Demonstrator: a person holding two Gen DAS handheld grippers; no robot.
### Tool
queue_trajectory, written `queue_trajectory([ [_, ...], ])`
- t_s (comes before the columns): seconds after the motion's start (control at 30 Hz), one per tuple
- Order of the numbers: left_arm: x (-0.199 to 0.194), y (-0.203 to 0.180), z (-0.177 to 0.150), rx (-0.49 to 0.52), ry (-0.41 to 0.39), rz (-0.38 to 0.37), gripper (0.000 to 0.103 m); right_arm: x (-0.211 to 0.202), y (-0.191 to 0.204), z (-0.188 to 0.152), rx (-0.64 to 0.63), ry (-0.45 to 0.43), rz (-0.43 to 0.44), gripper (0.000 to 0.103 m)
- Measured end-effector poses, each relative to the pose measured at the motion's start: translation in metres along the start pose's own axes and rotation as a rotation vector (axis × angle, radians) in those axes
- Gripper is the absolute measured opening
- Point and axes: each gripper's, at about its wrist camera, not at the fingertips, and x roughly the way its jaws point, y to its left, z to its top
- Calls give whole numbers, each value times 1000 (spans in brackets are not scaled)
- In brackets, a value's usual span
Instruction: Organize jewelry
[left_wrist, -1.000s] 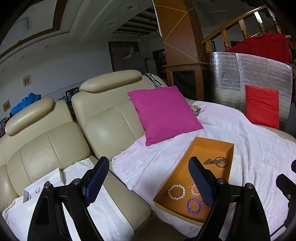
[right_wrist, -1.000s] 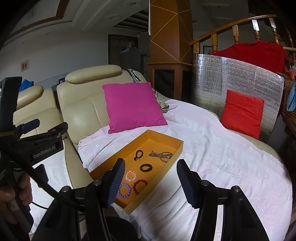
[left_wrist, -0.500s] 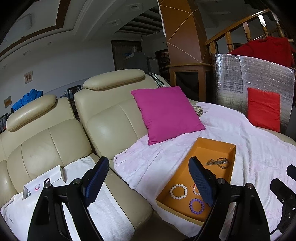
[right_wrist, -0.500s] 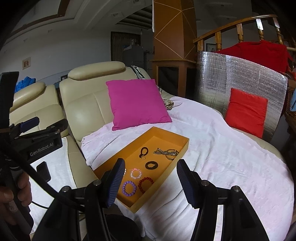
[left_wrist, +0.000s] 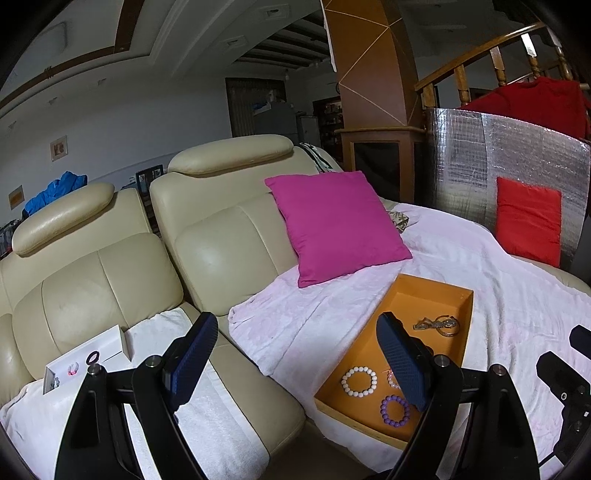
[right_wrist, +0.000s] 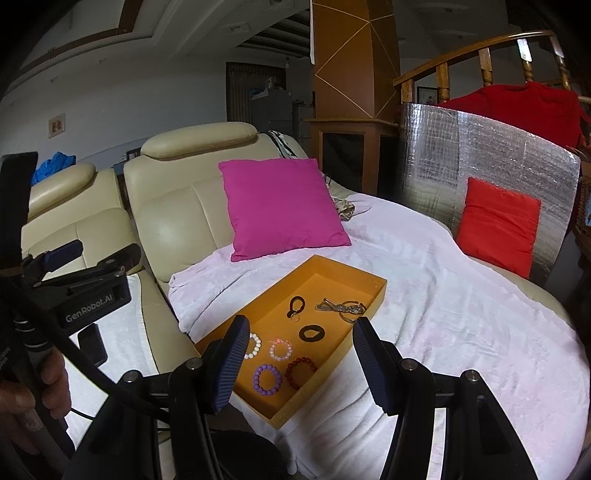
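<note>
An orange tray lies on the pink blanket and holds several bracelets: a white bead one, a pink one, a purple one, a dark red one, black hair ties and a metal bracelet. The tray also shows in the left wrist view. A small white box with jewelry stands on the left seat. My left gripper is open and empty above the sofa's front. My right gripper is open and empty, above the tray's near end.
A magenta cushion leans on the sofa back behind the tray. A red cushion rests against a silver foil panel at the right. A white towel covers the left seat.
Both grippers have drifted slightly; the tray and cushions appear a little lower and further right in both views. Both stay open and empty.
</note>
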Motion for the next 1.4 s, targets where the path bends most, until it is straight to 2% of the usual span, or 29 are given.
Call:
queue_trajectory([
  [1.0,8,-2,-7,16,19,-3,88,11,0,-3,27,23,2,62],
  [1.4,19,-1,-9,19,31,-11,88,31,-2,1,43,38,-7,62],
])
